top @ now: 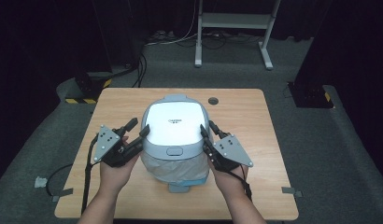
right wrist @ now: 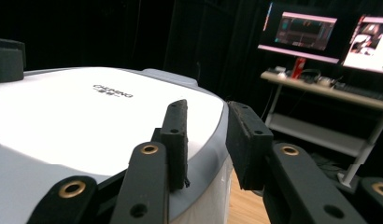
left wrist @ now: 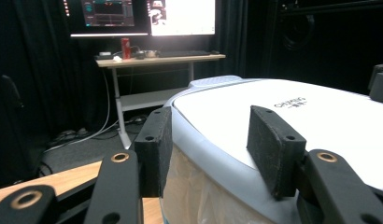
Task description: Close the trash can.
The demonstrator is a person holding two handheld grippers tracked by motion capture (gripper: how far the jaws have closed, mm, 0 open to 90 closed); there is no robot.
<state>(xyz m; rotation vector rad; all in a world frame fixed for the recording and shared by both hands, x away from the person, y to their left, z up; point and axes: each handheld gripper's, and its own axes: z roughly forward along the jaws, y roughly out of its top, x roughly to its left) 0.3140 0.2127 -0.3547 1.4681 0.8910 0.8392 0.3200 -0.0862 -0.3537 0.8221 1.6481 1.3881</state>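
Bin lid [top: 174, 122] between left claw [top: 138, 128] and right claw [top: 208, 129], both straddling its rim

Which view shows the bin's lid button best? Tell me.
The high view: the button sits plainly on the grey front rim of the bin, below the white lid. The left gripper view and right gripper view look across the lid from the sides and show its printed lettering.
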